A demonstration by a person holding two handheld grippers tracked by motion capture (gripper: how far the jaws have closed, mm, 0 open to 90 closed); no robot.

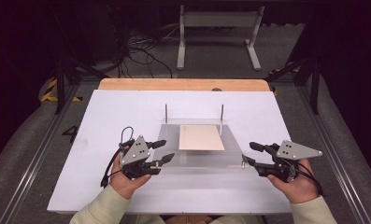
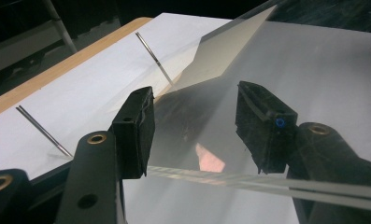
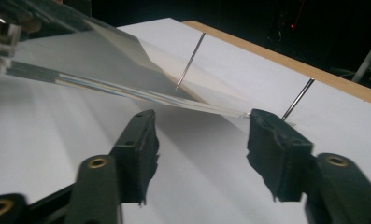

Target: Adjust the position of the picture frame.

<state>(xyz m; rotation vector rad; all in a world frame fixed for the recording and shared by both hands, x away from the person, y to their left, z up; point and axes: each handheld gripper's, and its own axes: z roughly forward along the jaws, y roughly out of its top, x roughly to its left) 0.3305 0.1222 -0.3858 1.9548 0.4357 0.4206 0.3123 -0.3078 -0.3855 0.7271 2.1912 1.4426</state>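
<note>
Evidently both tongs, the left tongs (image 1: 163, 151) and right tongs (image 1: 249, 153), gape open and empty at opposite ends of the clear sheet (image 1: 202, 161) lying on the table (image 1: 127, 105) over a tan card (image 1: 201, 137), seemingly poised to lift it evenly.

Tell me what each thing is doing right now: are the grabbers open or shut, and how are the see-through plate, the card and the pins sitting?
Left gripper: jaws open, at the plate's left edge.
Right gripper: jaws open, beside the plate's right corner.
Clear plate: lying over the white board.
Tan card: flat, at the clear plate.
Two metal pins: upright.
</note>
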